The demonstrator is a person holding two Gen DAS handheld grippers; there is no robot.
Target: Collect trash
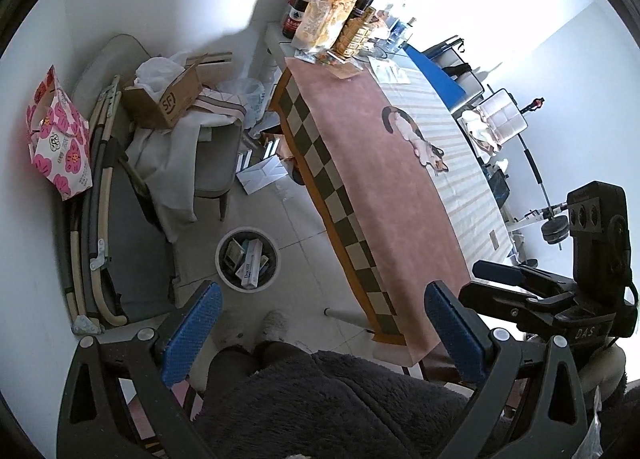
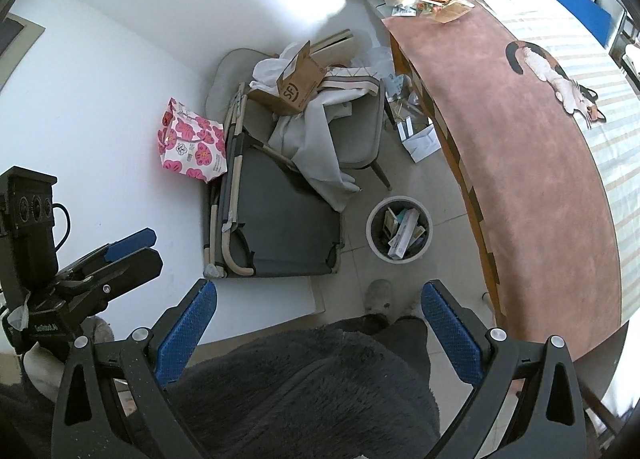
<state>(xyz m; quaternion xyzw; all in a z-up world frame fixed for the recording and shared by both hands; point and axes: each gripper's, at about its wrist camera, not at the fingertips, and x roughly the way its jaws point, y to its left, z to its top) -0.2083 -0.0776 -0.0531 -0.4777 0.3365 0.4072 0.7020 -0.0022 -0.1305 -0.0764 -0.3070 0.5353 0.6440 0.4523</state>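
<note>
Both grippers are held with fingers spread and empty: the left gripper (image 1: pixel 322 333) and the right gripper (image 2: pixel 320 333). The round white wastebasket (image 1: pixel 247 259), filled with small cartons, stands on the tiled floor beside the pink-clothed counter (image 1: pixel 372 163). Only the left view shows a weighted stand (image 1: pixel 554 231) beyond the counter. A flowered pink paper bag (image 2: pixel 192 141) leans on the wall.

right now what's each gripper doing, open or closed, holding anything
Left gripper: open, jaws wide apart, holding nothing.
Right gripper: open, jaws wide apart, holding nothing.
</note>
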